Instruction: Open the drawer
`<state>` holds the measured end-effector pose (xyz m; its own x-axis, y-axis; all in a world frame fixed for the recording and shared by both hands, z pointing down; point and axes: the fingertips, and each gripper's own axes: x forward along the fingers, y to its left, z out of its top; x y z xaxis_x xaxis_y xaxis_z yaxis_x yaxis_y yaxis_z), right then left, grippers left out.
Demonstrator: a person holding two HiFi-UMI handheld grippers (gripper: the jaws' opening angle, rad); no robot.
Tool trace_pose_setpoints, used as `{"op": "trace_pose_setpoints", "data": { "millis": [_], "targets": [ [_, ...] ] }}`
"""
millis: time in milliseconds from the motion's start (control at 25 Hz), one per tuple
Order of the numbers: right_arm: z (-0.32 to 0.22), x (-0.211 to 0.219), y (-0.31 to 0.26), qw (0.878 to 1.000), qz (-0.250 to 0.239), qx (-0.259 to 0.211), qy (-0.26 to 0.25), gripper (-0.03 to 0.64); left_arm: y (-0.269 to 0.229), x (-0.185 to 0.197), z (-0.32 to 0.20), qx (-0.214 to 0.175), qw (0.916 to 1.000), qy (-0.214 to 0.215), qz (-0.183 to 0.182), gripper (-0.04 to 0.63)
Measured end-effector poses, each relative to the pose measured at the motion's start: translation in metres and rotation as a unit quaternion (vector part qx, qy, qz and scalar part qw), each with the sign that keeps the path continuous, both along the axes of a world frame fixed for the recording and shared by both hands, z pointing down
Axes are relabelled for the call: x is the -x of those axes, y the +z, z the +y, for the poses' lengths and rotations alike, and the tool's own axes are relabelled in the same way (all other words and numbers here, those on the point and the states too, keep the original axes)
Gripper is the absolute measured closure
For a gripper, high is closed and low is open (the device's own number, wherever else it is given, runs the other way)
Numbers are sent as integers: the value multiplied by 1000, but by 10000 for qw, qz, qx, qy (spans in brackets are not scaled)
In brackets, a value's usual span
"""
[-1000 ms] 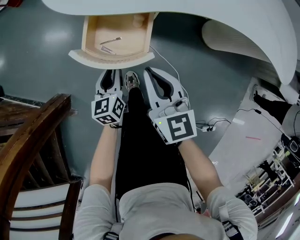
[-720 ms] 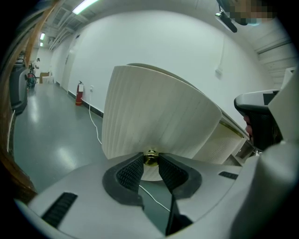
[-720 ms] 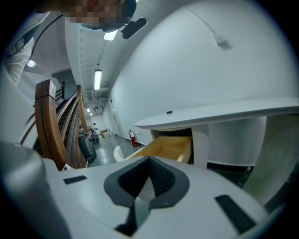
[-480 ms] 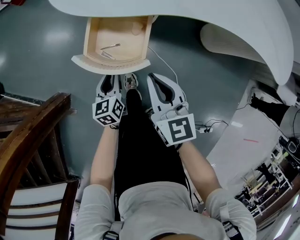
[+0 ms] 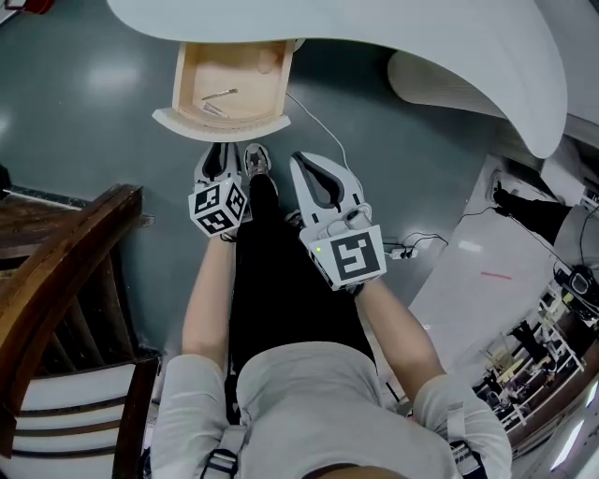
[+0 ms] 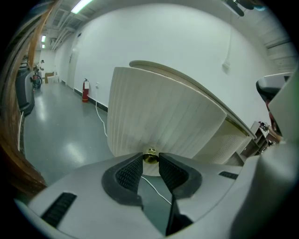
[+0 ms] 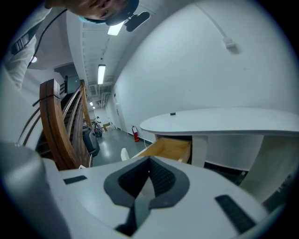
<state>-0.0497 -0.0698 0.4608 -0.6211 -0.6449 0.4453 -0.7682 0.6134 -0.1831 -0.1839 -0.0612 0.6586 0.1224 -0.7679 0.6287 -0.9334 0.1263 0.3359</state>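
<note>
The wooden drawer [image 5: 269, 90] stands pulled out from under the white desk [image 5: 374, 28], its curved ribbed front [image 6: 159, 121] facing me. My left gripper [image 5: 218, 152] is at the middle of that front. In the left gripper view its pads [image 6: 128, 172] sit on both sides of the small brass knob [image 6: 150, 157] and touch it. My right gripper [image 5: 314, 161] hangs to the right of the drawer, apart from it, jaws shut with nothing between them. From the right gripper view [image 7: 149, 163] the drawer's open side [image 7: 170, 148] shows ahead.
A thin metal item [image 5: 220, 94] lies in the drawer. A dark wooden chair [image 5: 56, 271] stands at the left. A white cable [image 5: 318, 122] runs over the grey floor, and my leg and shoe [image 5: 257, 161] are between the grippers. A second curved white unit [image 5: 449, 79] stands at right.
The right gripper has risen a little. The left gripper has stayed at the drawer front, and the drawer is as far out as before.
</note>
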Motion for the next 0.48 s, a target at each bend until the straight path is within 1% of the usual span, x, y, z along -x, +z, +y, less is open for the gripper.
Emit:
{"op": "trace_pose_setpoints", "data": {
  "millis": [120, 240, 360, 480],
  "targets": [
    [6, -7, -12, 10000, 54, 40, 36, 603, -10, 1, 12, 168, 9998, -50, -4, 494],
    [8, -16, -28, 9996, 196, 75, 183, 603, -34, -6, 19, 196, 9998, -28, 72, 537],
    [9, -24, -51, 9991, 250, 18, 329, 603, -73, -20, 18, 29, 9999, 78, 150, 572],
    [13, -34, -77, 9988, 174, -82, 448, 603, -122, -41, 17, -285, 9992, 236, 180, 589]
  ]
}}
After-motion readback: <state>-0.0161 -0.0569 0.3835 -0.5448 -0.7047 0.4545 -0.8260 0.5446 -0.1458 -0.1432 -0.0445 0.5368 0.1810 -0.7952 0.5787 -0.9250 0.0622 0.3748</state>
